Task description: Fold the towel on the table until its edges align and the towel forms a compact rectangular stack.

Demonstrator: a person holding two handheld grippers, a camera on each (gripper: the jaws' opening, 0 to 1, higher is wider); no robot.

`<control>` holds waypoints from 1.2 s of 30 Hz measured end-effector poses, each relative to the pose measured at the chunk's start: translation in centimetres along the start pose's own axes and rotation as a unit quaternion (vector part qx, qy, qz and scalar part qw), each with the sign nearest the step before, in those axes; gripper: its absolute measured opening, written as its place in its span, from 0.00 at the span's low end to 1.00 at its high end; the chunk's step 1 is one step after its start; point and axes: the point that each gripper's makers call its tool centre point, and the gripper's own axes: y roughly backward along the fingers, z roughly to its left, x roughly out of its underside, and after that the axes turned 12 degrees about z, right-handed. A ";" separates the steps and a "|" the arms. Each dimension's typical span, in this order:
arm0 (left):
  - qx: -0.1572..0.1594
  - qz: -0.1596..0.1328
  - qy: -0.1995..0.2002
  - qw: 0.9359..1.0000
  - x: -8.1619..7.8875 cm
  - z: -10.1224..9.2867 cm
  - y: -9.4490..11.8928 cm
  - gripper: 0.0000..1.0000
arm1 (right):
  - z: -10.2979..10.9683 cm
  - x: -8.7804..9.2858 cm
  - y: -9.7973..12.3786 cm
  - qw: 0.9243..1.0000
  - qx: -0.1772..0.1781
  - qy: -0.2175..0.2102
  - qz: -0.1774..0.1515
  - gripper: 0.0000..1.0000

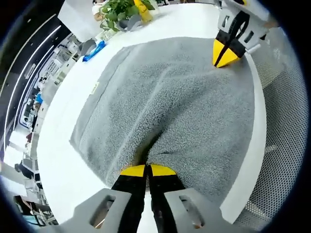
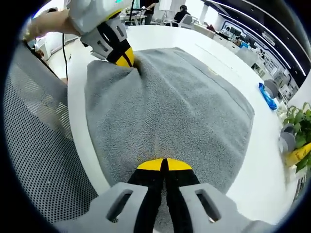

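Low over the white table (image 1: 63, 160), the left gripper (image 1: 147, 170) pinches the near edge of the grey terry towel (image 1: 175, 111) with jaws closed. Likewise the right gripper (image 2: 164, 165) clamps its own corner; a potted green plant (image 1: 119, 12) stands beyond.

The left gripper view looked forward from just behind the left gripper (image 1: 147, 170), very close above the towel (image 1: 170, 111), facing across the table (image 1: 63, 160). The right gripper view sat equally near behind the right gripper (image 2: 164, 165). Both views shared the towel, each showing the other gripper at its far edge.
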 end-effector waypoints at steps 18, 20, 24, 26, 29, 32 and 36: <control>0.020 -0.046 0.064 0.997 0.1 0.4 0.0 0.02 | -0.1 -0.2 0.0 0.997 -0.043 -0.041 -0.052 0.00; 0.020 -0.048 0.064 0.997 0.1 0.3 0.0 0.02 | -0.2 -0.1 0.1 0.993 -0.063 -0.073 -0.063 0.00; 0.021 -0.053 0.070 0.996 0.1 0.4 0.0 0.02 | -0.4 -0.1 0.1 0.990 -0.084 -0.095 -0.064 0.00; 0.022 -0.056 0.076 0.995 0.1 0.4 0.0 0.02 | -0.2 -0.1 0.1 0.991 -0.082 -0.087 -0.062 0.00; 0.023 -0.061 0.080 0.995 0.1 0.3 0.1 0.02 | -0.1 -0.1 0.1 0.993 -0.077 -0.071 -0.061 0.00; 0.025 -0.068 0.087 0.994 0.1 0.4 0.0 0.02 | -0.2 -0.1 0.1 0.992 -0.080 -0.074 -0.062 0.00; 0.030 -0.075 0.100 0.992 0.1 0.4 0.0 0.02 | -0.2 -0.1 0.1 0.991 -0.085 -0.080 -0.064 0.00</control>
